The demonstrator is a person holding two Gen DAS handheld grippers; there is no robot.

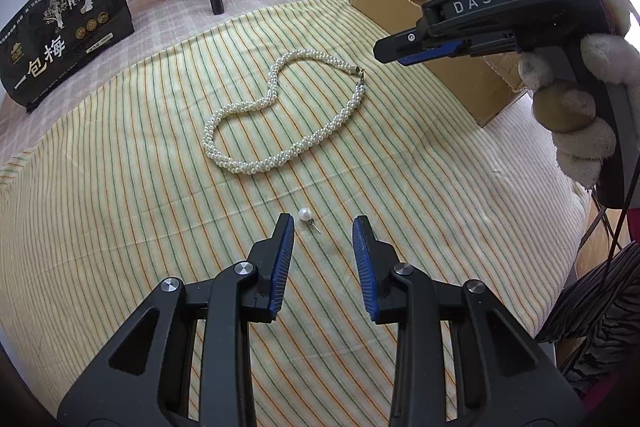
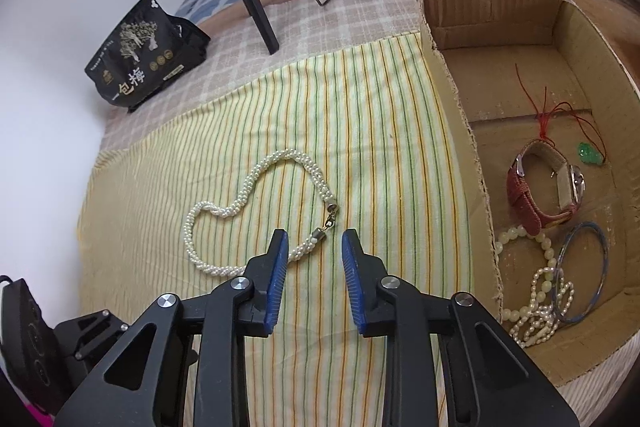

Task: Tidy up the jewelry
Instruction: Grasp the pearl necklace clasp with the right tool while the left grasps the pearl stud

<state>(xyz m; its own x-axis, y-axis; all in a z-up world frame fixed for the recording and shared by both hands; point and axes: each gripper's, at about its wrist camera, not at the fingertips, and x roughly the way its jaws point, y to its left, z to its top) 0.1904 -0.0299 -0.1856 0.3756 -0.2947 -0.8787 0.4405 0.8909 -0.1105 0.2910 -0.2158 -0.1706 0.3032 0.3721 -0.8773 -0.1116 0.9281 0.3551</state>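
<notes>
So, most of the sorting looks done. In my right camera the cardboard box fills the right side of the frame, and it already holds a red-strapped watch, a green pendant on red cord, a blue bangle and some loose strings of beads at lower right.

Two pieces are left out on the striped cloth, as far as I can see. The pearl necklace lies in a loop at the centre of my left camera's frame. The pearl earring sits below it, just beside the tip of the left finger of my left gripper. That gripper's jaws stand apart with nothing pressed between them; the earring lies in the gap at the fingertips, not clamped.

My right gripper is also partly open and empty. In its own camera, the necklace's clasp lies just ahead of the fingertips, slightly left of the middle, and the strand runs under the left finger.

I judge the next step is grabbing the earring and the clasp end, then moving both to the box. The earring is tiny and round, so it could roll or slip off the pads.
</notes>
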